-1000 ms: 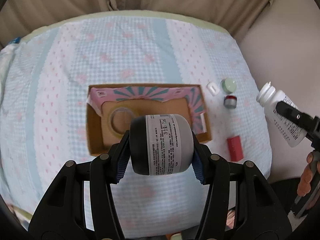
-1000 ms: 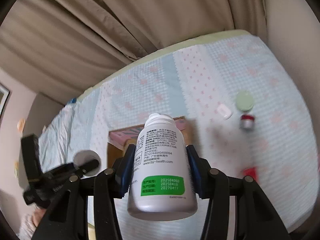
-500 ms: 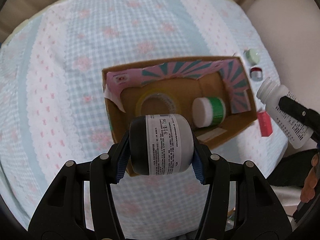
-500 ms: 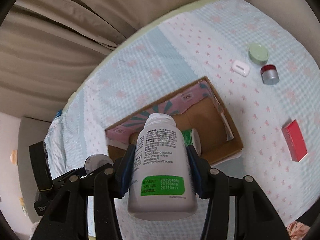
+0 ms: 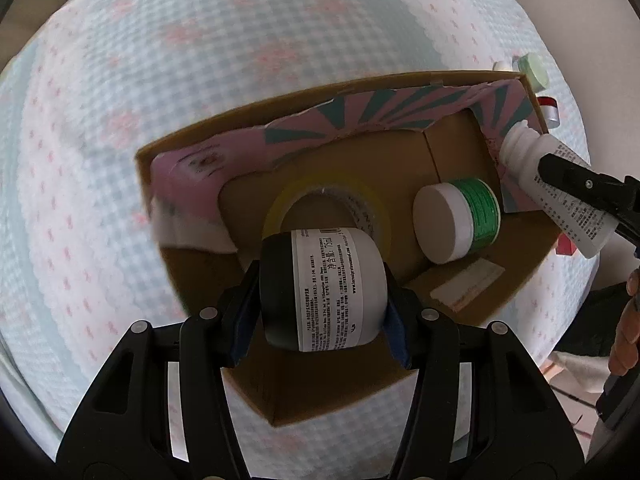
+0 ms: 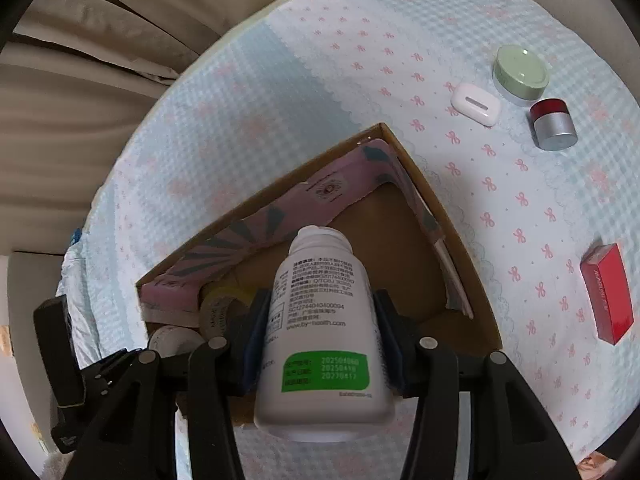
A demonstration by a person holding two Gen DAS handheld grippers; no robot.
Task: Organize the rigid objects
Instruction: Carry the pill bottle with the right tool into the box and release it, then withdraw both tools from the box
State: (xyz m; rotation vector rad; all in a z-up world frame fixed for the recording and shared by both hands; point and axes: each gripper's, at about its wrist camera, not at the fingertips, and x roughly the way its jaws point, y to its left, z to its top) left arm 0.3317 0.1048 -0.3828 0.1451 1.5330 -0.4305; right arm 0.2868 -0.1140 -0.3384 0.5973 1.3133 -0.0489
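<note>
While left view shows green-labelled jar boxed, right view, red box outside

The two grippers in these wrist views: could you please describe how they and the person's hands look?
Both the left gripper and the right gripper are matte black plastic with angular, cut-out fingers, round silver pivot screws and blue pads on the inner faces. No cables or markings show. In the left wrist view, bare skin of the person's right hand shows at the edge; no sleeve is visible.
</note>
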